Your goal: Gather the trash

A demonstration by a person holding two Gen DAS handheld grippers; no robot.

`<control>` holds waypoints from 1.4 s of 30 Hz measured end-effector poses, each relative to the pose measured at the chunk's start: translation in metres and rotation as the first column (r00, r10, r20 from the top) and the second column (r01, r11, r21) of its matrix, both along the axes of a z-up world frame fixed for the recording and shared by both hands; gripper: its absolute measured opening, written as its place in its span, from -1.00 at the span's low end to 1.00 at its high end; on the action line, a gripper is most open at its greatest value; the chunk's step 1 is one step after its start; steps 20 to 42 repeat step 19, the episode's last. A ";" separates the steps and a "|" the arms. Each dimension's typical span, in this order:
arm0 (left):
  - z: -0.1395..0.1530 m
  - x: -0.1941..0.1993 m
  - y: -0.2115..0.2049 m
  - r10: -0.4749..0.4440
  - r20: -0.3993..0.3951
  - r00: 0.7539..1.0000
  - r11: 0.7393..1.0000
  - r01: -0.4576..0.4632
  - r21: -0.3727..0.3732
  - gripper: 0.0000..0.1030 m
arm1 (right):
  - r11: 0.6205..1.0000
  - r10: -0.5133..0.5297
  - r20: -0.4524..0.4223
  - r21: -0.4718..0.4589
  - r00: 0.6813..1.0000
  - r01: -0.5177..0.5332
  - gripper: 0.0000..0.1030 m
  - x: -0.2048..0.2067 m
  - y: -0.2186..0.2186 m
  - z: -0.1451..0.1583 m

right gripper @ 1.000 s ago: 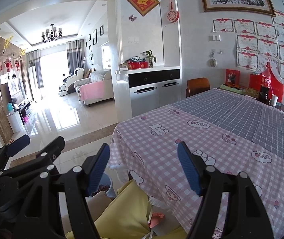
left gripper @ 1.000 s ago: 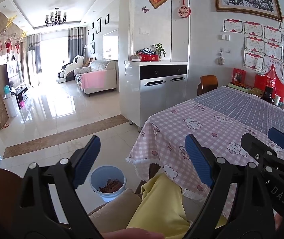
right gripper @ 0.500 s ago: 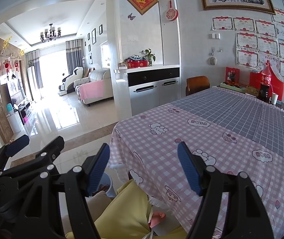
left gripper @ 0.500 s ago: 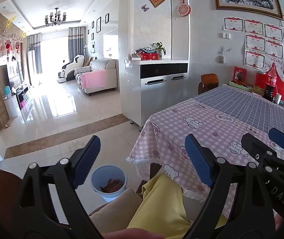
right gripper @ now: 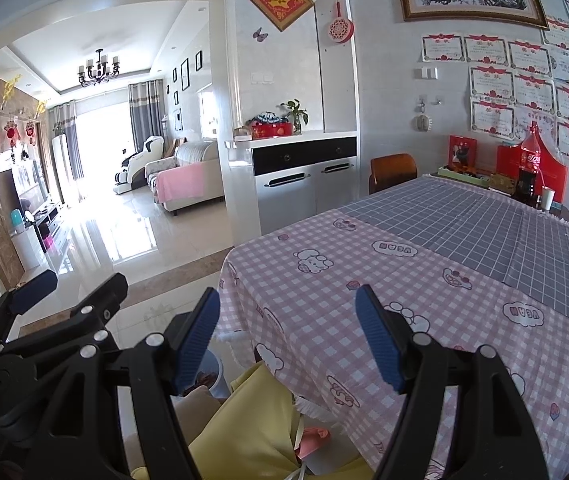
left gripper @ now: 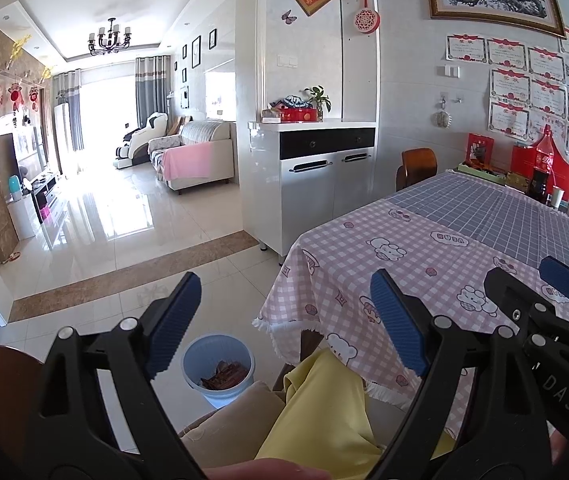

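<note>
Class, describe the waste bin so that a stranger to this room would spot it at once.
Start at the dining table with its pink checked cloth. On the floor tiles beside its near corner stands the pale blue bin, round and open-topped, with brownish scraps inside; nothing else on the floor there is blue.

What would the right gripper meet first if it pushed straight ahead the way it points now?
Probably the pink checked tablecloth: the open right gripper points slightly downward over the table's near edge, with nothing between its fingers. Depth is uncertain.

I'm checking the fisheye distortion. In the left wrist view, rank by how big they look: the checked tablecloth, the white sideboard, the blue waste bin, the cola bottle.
1. Checked tablecloth
2. White sideboard
3. Blue waste bin
4. Cola bottle

The bin sits nearest the camera and the bottle farthest, so their true sizes may differ less than they look.
</note>
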State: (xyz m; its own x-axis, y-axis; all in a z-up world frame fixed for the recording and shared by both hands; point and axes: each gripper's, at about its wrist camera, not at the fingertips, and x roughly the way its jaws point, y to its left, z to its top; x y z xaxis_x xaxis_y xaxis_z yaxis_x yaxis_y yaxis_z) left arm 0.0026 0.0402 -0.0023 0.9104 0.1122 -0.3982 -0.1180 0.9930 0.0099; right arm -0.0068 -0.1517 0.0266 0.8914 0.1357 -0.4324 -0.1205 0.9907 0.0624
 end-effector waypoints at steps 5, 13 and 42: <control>0.001 0.002 0.000 -0.004 -0.004 1.000 1.000 0.004 -0.001 0.65 | 1.000 -0.006 -0.001 -0.007 1.000 0.006 0.35 0.001 -0.001 0.001; 0.001 0.004 0.000 -0.008 -0.006 1.000 1.000 0.008 -0.001 0.65 | 1.000 -0.010 0.000 -0.007 1.000 0.010 0.35 0.003 -0.002 0.001; -0.001 0.015 -0.005 -0.028 -0.041 0.999 1.000 0.029 0.009 0.65 | 1.000 -0.016 -0.024 0.007 1.000 0.016 0.35 0.010 -0.009 -0.003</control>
